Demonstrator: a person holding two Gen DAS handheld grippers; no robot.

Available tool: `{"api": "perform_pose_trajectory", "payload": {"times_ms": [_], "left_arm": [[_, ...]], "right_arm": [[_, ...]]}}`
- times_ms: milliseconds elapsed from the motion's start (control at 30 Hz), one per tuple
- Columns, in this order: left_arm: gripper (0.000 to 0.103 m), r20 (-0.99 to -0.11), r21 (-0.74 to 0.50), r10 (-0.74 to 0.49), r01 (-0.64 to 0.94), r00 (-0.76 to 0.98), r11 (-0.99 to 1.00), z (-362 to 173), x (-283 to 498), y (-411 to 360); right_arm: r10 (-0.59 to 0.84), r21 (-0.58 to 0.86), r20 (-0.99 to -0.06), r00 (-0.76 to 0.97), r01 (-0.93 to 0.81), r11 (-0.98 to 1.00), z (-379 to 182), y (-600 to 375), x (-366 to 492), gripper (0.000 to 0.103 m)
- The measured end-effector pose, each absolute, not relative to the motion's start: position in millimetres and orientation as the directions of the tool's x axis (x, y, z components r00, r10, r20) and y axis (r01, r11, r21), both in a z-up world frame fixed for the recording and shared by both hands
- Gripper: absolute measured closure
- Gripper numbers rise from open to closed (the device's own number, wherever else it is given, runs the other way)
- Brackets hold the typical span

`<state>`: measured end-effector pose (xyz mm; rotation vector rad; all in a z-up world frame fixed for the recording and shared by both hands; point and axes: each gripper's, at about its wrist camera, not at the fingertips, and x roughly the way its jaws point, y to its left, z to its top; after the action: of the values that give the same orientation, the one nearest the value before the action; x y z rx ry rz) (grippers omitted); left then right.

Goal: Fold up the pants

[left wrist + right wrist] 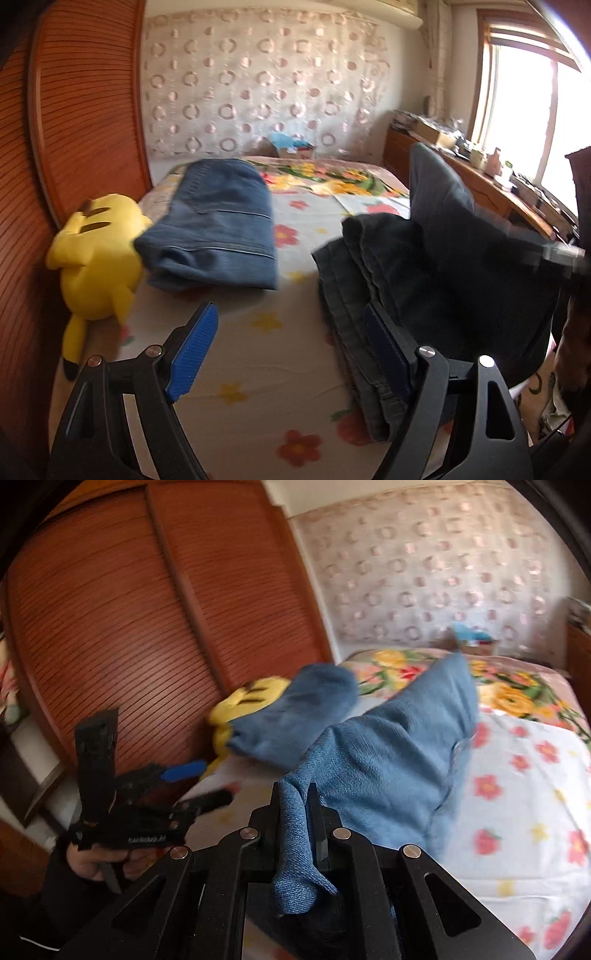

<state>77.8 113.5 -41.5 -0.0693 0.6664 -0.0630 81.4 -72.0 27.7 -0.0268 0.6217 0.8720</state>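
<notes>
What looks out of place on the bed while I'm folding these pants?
A yellow plush toy lies face down at the bed's left edge, touching the folded blue jeans. The right gripper is lifting one end of the dark pants.

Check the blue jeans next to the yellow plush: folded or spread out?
Folded. The blue jeans lie as a compact layered rectangle on the bed, stacked edges showing at the near end, touching the yellow plush.
</notes>
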Motion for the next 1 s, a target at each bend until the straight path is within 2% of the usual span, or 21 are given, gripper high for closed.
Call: {"api": "perform_pose_trajectory", "payload": {"times_ms": [167,267,333,433,500,567,767,1000], "left_arm": [[0.021,-0.611,-0.095,-0.047,-0.015,0.79,0.995,-40,75,135],[0.021,-0.608,-0.098,-0.036,-0.03,0.793,0.995,-40,74,143],[0.021,-0.61,-0.099,-0.034,-0.033,0.791,0.995,-41,74,146],[0.021,-0.611,-0.1,-0.038,-0.03,0.791,0.995,-41,76,145],[0.021,-0.608,-0.1,-0.043,-0.022,0.793,0.995,-41,76,143],[0.021,-0.605,-0.099,-0.049,-0.014,0.795,0.995,-39,76,139],[0.021,-0.603,-0.09,-0.071,0.021,0.794,0.996,-36,79,124],[0.021,-0.596,-0.078,-0.129,0.102,0.792,0.992,-29,103,94]], "right_arm": [[0.691,0.225,-0.638,0.34,-0.775,0.59,-27,-26,77,0.094],[0.669,0.23,-0.672,0.318,-0.769,0.596,-51,-22,82,0.094],[0.673,0.226,-0.662,0.331,-0.768,0.6,-48,-25,83,0.093],[0.649,0.184,-0.666,0.368,-0.762,0.621,-34,-33,68,0.083],[0.638,0.146,-0.656,0.403,-0.762,0.631,-22,-39,57,0.069],[0.637,0.121,-0.637,0.435,-0.759,0.639,-7,-45,44,0.062],[0.617,0.081,-0.553,0.56,-0.701,0.709,22,-87,30,0.056],[0.493,0.02,-0.579,0.65,-0.593,0.805,-1,-98,55,0.056]]}}
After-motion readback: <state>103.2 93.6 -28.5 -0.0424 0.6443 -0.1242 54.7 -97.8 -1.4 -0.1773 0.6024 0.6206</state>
